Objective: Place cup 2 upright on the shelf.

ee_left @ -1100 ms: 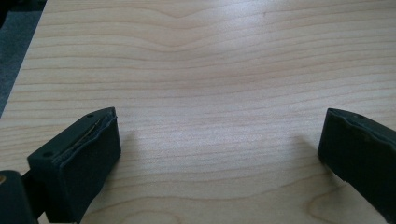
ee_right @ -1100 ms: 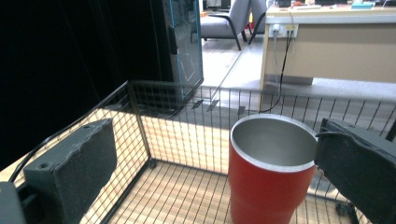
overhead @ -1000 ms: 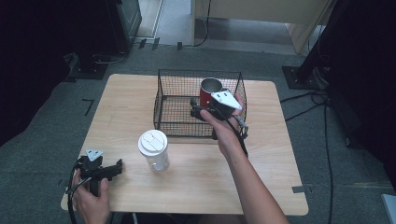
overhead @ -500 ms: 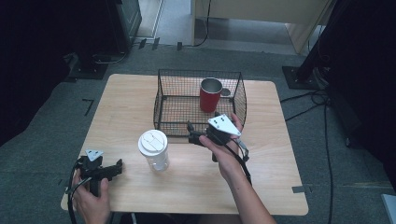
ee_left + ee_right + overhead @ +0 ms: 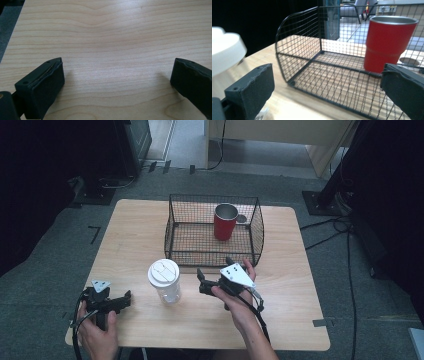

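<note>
The left claw rests at the near left corner of the desk, jaws spread wide with nothing between them; its own view looks along them at bare wood grain.

Right of it, near the middle of the desk, stands the cup, a clear plastic one with a white lid, upright and just in front of the basket. It looks light and thin-walled, so it should tip easily and may buckle under a hard squeeze. The lid may pop off if lifted by it, and the clear wall is likely slick. I would take it across the body below the lid, jaws level, with gentle pressure.

The right claw hangs just right of the cup, pointing left toward it, jaws wide apart and empty.

Far right inside the basket stands the red mug, upright, steel-rimmed; it looks stiff and heavier.

The high view gives the whole layout and the gap between claw and cup. The right gripper view shows the lid edge close at its left, the mesh, and the red mug's tapered wall behind the wire
</note>
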Demonstrator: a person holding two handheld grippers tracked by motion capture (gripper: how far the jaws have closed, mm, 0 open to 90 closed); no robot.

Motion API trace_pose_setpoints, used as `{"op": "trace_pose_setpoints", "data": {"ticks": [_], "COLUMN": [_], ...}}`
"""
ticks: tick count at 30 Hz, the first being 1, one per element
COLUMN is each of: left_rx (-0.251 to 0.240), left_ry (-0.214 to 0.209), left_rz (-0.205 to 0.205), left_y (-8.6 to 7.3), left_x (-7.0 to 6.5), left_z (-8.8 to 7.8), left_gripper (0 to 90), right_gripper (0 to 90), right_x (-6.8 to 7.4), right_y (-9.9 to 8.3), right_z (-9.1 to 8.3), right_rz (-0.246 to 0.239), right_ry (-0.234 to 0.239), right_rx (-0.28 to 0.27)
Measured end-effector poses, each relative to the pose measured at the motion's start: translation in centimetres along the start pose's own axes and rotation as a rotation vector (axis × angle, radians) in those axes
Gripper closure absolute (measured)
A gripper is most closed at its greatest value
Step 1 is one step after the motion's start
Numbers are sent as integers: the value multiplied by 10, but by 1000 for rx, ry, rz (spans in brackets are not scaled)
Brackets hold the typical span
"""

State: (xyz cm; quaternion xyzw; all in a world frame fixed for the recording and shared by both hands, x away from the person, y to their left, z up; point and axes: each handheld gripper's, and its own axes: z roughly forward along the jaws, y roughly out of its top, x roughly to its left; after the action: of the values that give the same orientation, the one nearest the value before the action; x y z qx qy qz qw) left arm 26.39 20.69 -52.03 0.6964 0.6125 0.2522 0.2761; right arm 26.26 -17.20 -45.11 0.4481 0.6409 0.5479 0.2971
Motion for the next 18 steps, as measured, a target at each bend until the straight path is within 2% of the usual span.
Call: {"op": "trace_pose_setpoints", "data": {"ticks": [4,10,18], "left_rx": [0,0,0], "left_ry": [0,0,0], "left_rz": [0,0,1], "left_y": [0,0,0], "left_x": [0,0,0], "left_z": [0,0,0], "left_gripper": [0,0,0], "right_gripper": [0,0,0], "right_x": [11,29,46], "right_y": [-12,-31,-50], "right_z": [-3,-7,-11], "right_rz": [-40,-47,-67], "right_ry": [11,63,115], "right_rx": [23,55,82]}}
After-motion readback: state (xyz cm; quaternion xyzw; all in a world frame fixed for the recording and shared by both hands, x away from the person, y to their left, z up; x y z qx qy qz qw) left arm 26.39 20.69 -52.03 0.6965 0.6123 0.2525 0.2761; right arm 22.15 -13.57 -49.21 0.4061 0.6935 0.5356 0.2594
